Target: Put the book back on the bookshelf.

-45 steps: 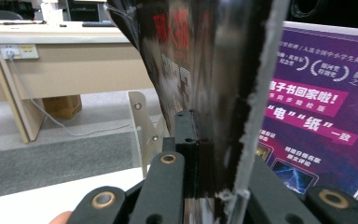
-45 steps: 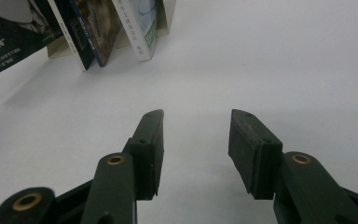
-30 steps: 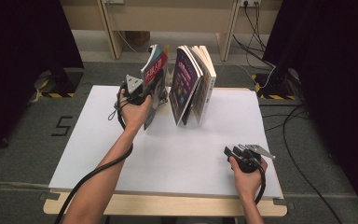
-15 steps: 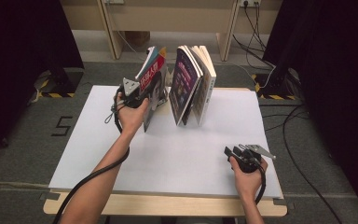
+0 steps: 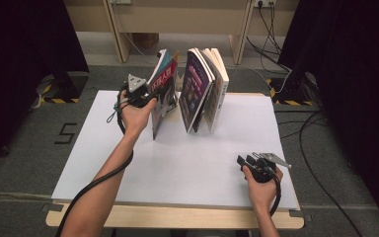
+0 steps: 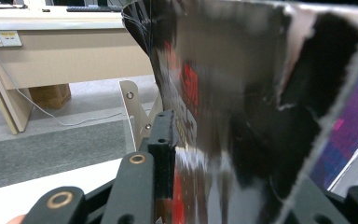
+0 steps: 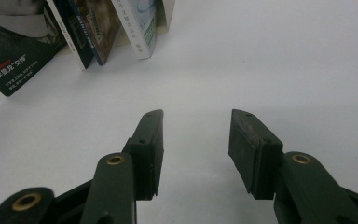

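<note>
Now the book (image 5: 164,96) stands tilted on the worktop (image 5: 187,163) just left of the other books (image 5: 205,89), between the left tool (image 5: 150,94) whose jaws have just been spreading, so release should be finished slowly; right tool (image 5: 249,160) rests spread, empty.

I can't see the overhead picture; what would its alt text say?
A person's left gripper has a red-and-black book standing upright between its jaws, which have just been opening, at the far left of a white table. Beside it, a leaning group of books stands on edge. The right gripper rests near the table's front right, jaws apart around nothing.
</note>
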`<action>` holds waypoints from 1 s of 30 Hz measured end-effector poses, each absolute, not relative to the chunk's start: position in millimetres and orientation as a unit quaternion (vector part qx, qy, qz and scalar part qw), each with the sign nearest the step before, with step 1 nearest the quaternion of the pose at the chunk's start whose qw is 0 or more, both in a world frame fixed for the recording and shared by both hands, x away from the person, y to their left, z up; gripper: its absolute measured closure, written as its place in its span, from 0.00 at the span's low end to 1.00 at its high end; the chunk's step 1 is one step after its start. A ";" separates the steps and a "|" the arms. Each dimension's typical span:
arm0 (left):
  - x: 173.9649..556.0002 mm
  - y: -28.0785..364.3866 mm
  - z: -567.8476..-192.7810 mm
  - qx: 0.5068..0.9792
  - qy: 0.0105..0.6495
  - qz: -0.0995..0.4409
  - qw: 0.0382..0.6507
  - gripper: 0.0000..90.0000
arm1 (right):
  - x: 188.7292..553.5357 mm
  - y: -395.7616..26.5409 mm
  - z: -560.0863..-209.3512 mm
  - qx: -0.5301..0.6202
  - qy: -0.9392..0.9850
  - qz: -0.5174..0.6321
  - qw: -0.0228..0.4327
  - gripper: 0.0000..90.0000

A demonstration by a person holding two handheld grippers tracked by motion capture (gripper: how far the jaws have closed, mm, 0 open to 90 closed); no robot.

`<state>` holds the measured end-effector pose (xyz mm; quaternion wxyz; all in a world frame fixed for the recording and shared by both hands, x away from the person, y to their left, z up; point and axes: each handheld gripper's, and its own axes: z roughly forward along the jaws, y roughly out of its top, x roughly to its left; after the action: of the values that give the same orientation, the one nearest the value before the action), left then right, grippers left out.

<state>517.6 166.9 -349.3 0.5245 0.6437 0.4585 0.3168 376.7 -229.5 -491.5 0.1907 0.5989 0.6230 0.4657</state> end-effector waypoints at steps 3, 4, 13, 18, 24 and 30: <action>521.0 164.4 -348.6 0.646 0.463 0.314 0.519 0.78 | 376.7 -230.6 -491.4 0.599 0.623 0.466 0.191 0.62; 522.1 163.8 -348.0 0.647 0.465 0.314 0.517 0.79 | 376.7 -230.7 -491.2 0.599 0.622 0.466 0.191 0.62; 526.7 160.4 -345.7 0.651 0.476 0.306 0.506 0.90 | 377.0 -232.3 -491.0 0.596 0.622 0.468 0.196 0.62; 526.2 160.5 -344.4 0.653 0.481 0.299 0.503 0.95 | 376.9 -232.1 -491.0 0.597 0.622 0.468 0.193 0.62; 526.1 163.5 -343.3 0.648 0.484 0.281 0.517 0.96 | 376.9 -231.5 -491.4 0.599 0.622 0.466 0.192 0.62; 524.2 165.1 -337.6 0.630 0.467 0.302 0.542 0.96 | 376.8 -233.2 -490.5 0.598 0.622 0.467 0.193 0.62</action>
<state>524.2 165.1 -337.6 0.5415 0.6303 0.4673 0.3018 376.8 -233.2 -490.5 0.1927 0.5985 0.6221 0.4666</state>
